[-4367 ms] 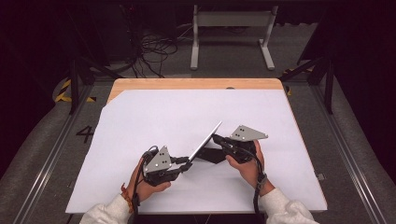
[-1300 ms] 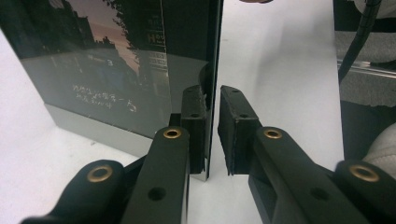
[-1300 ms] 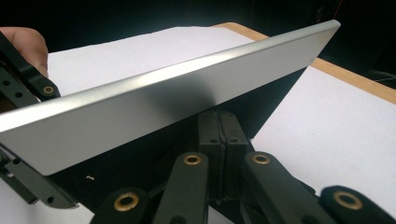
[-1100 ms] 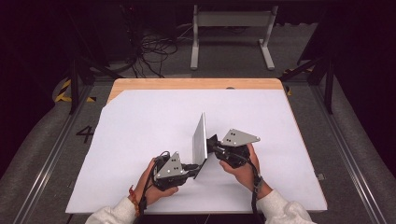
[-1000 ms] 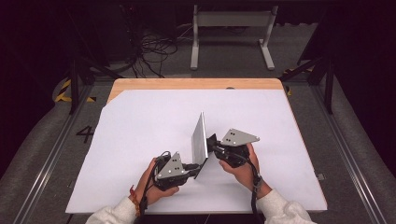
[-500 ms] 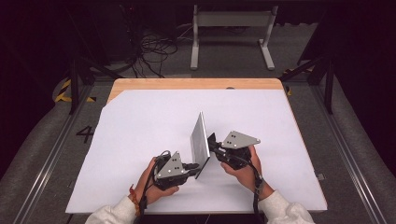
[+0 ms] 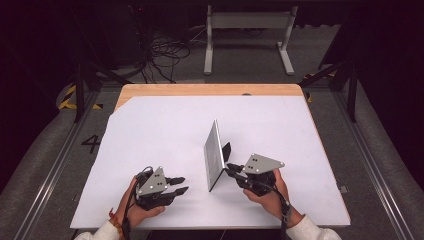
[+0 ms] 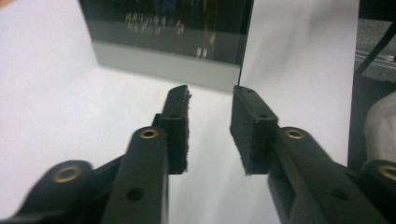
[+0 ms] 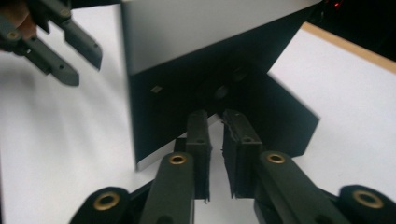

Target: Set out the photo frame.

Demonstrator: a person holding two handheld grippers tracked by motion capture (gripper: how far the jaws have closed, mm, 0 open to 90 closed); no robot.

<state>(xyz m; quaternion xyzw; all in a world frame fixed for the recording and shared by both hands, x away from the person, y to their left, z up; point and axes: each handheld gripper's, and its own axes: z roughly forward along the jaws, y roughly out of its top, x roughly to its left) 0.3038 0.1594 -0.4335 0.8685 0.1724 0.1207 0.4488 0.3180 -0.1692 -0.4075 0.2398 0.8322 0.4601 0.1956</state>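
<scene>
The picture frame (image 7: 215, 155) stands upright on the white table cover (image 7: 150, 130), propped on its black rear stand (image 7: 226, 151). It sits between the two grippers, nearer the right one.

Left gripper (image 7: 176, 184): the jaws have just been opening and stand apart with nothing between them. In the left gripper view the fingers (image 8: 177, 126) point at the frame's lower front edge (image 8: 168, 65), which lies just ahead of the fingertips, not touching.

Right gripper (image 7: 233, 169): the jaws have just been opening and show a narrow gap. In the right gripper view the fingertips (image 9: 200, 122) sit just at the foot of the stand (image 9: 280, 116) behind the frame (image 9: 187, 37); no pad visibly presses on it, so the grip reads as released.

Handling judgement:
- The frame looks thin, flat and rigid, probably light.
- The glossy front reflects the room. Treat it as glass or acrylic: slippery, fragile and easily marked.
- Standing on a narrow base and one prop, it is likely to tip if nudged from the front or the side.

Recommended hold: grip across the thickness at a border edge, or at the stand, not on the glazed face. Keep the second gripper near the opposite edge to check any tilt.
</scene>
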